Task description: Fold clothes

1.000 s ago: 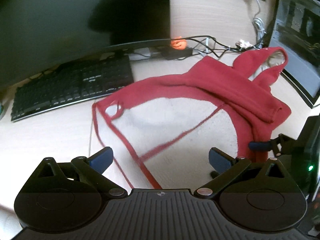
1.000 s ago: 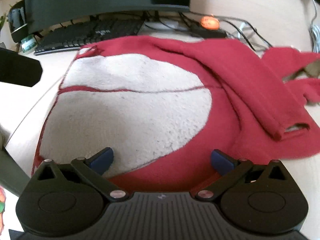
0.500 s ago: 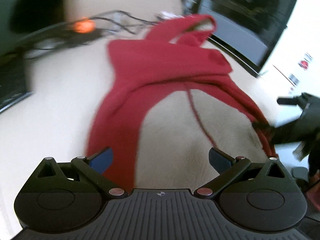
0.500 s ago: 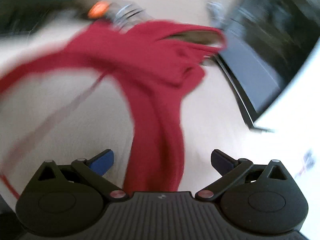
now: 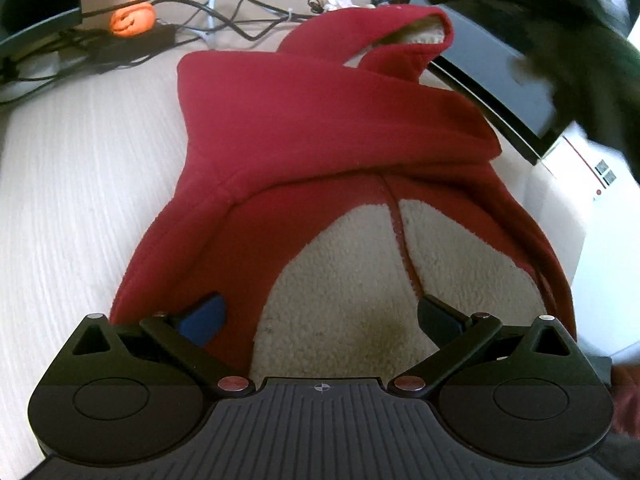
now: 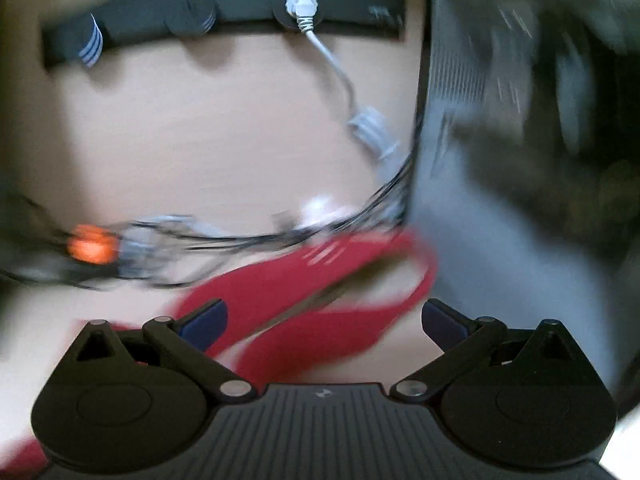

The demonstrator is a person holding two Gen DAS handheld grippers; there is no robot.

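Left wrist view: the left gripper (image 5: 318,318) occupies the bottom of the frame with its jaws spread wide and grasping nothing; its blue-padded fingertips (image 5: 204,316) lie over the near edge of a red hooded garment (image 5: 320,128). The garment fills the centre of the frame on a pale wooden desk (image 5: 80,200), with its cream fleece lining (image 5: 340,280) exposed in the lower centre and its hood (image 5: 400,36) at the upper centre, the hood's far edge just beside a dark glossy panel (image 5: 500,80) at the upper right. A tangle of black cables (image 5: 224,12) and an orange object (image 5: 132,20) lie at the upper left, beyond the garment. Right wrist view (strongly motion-blurred): the right gripper (image 6: 324,322) sits at the bottom of the frame, jaws likewise released and empty. The red hood (image 6: 320,292) appears in the lower centre, between and beyond the fingertips. A black power strip (image 6: 224,12) with a white plug (image 6: 300,6) spans the top of the frame; the orange object (image 6: 92,244) shows at the left, and a grey panel (image 6: 480,200) fills the right side.
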